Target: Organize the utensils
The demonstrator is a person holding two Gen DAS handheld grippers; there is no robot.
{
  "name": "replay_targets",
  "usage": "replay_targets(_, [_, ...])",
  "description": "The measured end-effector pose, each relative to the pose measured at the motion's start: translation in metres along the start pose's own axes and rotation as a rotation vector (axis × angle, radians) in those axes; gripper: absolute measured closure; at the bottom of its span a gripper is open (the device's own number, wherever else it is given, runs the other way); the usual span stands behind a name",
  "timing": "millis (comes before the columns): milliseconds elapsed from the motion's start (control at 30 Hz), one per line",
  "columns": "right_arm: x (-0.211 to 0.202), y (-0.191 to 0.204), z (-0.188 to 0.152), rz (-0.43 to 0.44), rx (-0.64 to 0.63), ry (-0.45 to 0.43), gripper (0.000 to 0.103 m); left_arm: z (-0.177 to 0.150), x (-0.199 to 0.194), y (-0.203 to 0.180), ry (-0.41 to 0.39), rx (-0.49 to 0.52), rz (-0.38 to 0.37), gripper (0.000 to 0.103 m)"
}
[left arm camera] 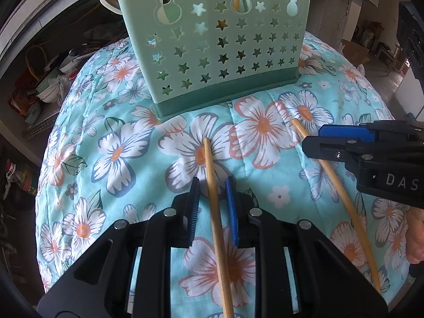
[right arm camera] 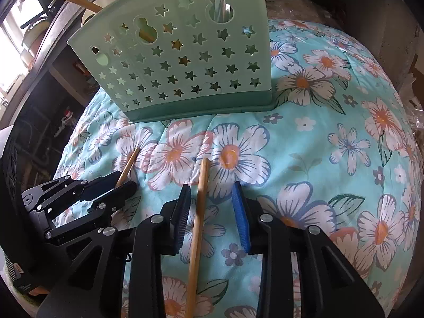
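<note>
Two wooden chopsticks lie on the floral cloth in front of a green star-holed utensil holder (left arm camera: 212, 45), which also shows in the right wrist view (right arm camera: 185, 61). My left gripper (left arm camera: 212, 185) is open, its jaws either side of the left chopstick (left arm camera: 212, 175), not touching it. My right gripper (right arm camera: 210, 188) is open around the right chopstick (right arm camera: 200, 201). In the left wrist view the right gripper (left arm camera: 315, 137) shows over the right chopstick (left arm camera: 336, 182). In the right wrist view the left gripper (right arm camera: 124, 181) stands over the left chopstick (right arm camera: 129, 163).
The floral quilted cloth (left arm camera: 132, 143) covers a rounded table. The holder has some utensils in it, seen through its holes (right arm camera: 221, 10). Cluttered shelves (left arm camera: 45, 79) lie beyond the left edge. A concrete pillar (left arm camera: 331, 13) stands behind the holder.
</note>
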State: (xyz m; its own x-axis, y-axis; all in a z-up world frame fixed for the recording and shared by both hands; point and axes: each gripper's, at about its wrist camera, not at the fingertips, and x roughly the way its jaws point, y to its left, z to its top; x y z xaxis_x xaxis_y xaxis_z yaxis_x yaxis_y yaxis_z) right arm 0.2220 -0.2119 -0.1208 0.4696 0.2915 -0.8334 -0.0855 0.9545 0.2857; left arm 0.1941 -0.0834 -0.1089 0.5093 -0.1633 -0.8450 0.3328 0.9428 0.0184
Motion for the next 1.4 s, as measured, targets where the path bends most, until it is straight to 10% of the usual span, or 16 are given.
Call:
replay_targets(467, [0.001, -0.002, -0.001, 0.016, 0.014, 0.0, 0.094, -0.002, 0.0, -0.002, -0.001, -0.001, 0.0, 0.084])
replay_targets(1400, [0.007, -0.004, 0.005, 0.025, 0.013, 0.034, 0.085, 0.014, 0.021, 0.04, 0.109, -0.117, -0.245, 0.085])
